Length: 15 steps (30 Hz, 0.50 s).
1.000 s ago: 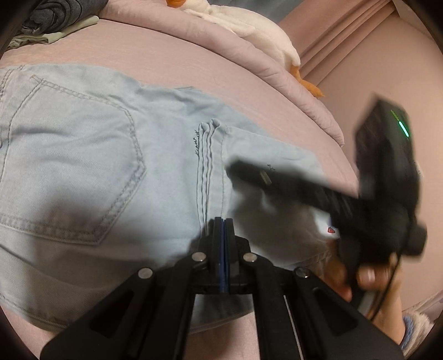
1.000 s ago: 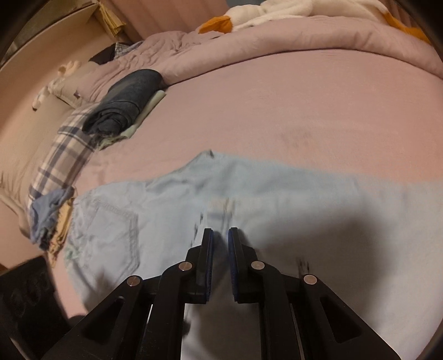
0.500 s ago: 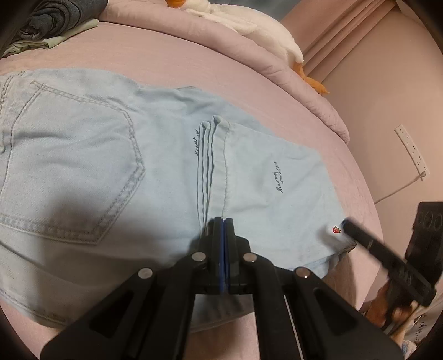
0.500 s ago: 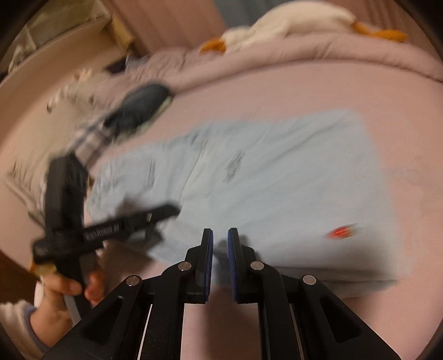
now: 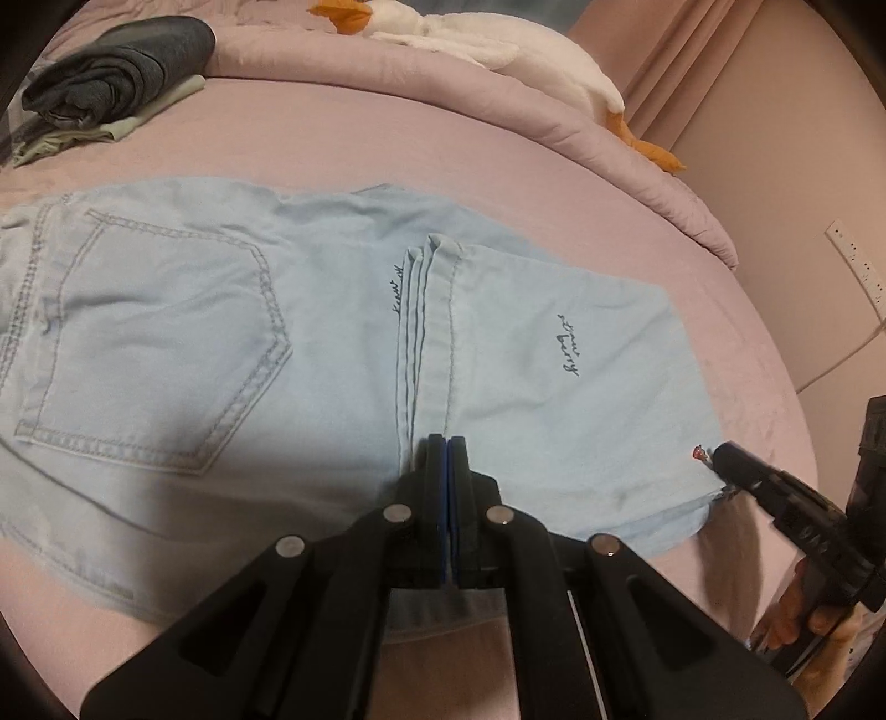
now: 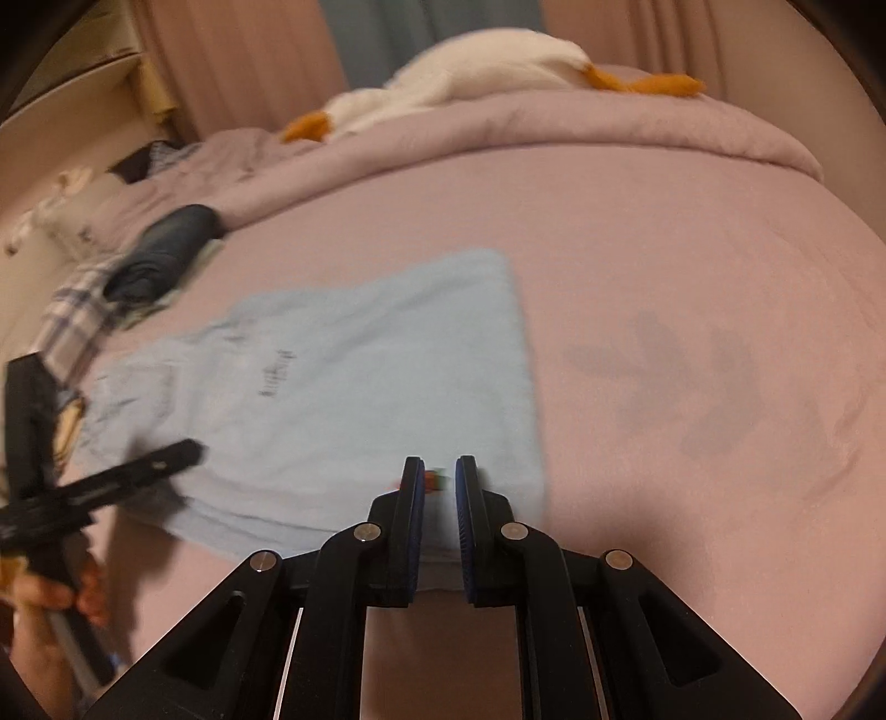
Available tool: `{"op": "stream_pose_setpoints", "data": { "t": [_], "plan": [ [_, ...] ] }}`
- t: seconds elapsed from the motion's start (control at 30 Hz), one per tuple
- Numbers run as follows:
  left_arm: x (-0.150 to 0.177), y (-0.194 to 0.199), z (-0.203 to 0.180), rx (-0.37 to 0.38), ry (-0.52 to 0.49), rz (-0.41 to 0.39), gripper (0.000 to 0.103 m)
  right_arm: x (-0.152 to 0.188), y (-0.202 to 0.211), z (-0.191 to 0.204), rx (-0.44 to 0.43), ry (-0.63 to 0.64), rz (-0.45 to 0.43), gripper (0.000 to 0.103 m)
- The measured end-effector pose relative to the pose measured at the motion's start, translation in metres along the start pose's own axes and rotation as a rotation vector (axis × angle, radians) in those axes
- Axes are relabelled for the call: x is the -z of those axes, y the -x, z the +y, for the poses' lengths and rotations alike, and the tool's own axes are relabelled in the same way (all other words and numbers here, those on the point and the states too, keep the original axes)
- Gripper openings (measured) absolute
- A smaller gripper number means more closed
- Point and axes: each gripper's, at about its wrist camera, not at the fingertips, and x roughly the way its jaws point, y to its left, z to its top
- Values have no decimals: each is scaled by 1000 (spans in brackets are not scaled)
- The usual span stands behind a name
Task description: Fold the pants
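A pink bed (image 5: 343, 138) filled both views, its sheet smooth and its matching duvet (image 5: 498, 105) bunched along the far side. The light blue pants (image 5: 310, 354) lay flat on the sheet near its front edge, already folded over once, so that the hems (image 5: 429, 310) of the legs rested on the seat part just beside the back pocket (image 5: 166, 343); dark stitched writing (image 5: 570, 346) ran across the upper layer, and a small red patch (image 5: 699, 453) sat near the right front corner. A white plush goose (image 5: 498, 50) with an orange beak and feet stretched along the duvet. At the far left of the bed a rolled dark gray garment (image 5: 122, 66) rested on a pale folded cloth (image 5: 138, 119), with a plaid cloth (image 6: 72, 327) beside them in the right wrist view. A white power strip (image 5: 855, 260) hung on the wall to the right. The left gripper (image 5: 447, 448) was over the front part of the pants by the hem line, its 2 fingers (image 5: 432, 471) pressed together with no cloth visibly caught between them. The right gripper (image 6: 438, 482) was at the right front corner of the pants, its fingers (image 6: 412, 487) a narrow gap apart with the red patch showing between them; whether the pads pinched the fabric could not be told. A hand (image 5: 814, 615) held that gripper from below, and another hand (image 6: 50, 603) held the left one.
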Motion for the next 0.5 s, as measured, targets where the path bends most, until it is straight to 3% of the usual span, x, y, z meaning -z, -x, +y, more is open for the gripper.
{"op": "stream_pose_setpoints", "data": {
  "t": [0.07,0.13,0.17,0.3,0.37,0.4,0.5],
  "plan": [
    [2,2,1,-6,6,-3,5,5,-14,-2,20,19,41,11],
    [4,6,3,-21,8,-9,8,11,-21,-6,8,12,18,11],
    [6,8,4,-45,7,-11,20,11,-20,-6,3,-3,15,11],
    [10,11,7,-40,1,-22,22,8,-7,-8,16,-82,13,11],
    [10,11,5,-49,-10,-25,22,7,8,3,-88,-97,-52,11],
    [10,11,5,-49,-9,-24,22,6,11,10,-121,-82,-69,11],
    [10,12,8,-36,2,-22,22,4,0,44,-110,28,-42,11]
  ]
}}
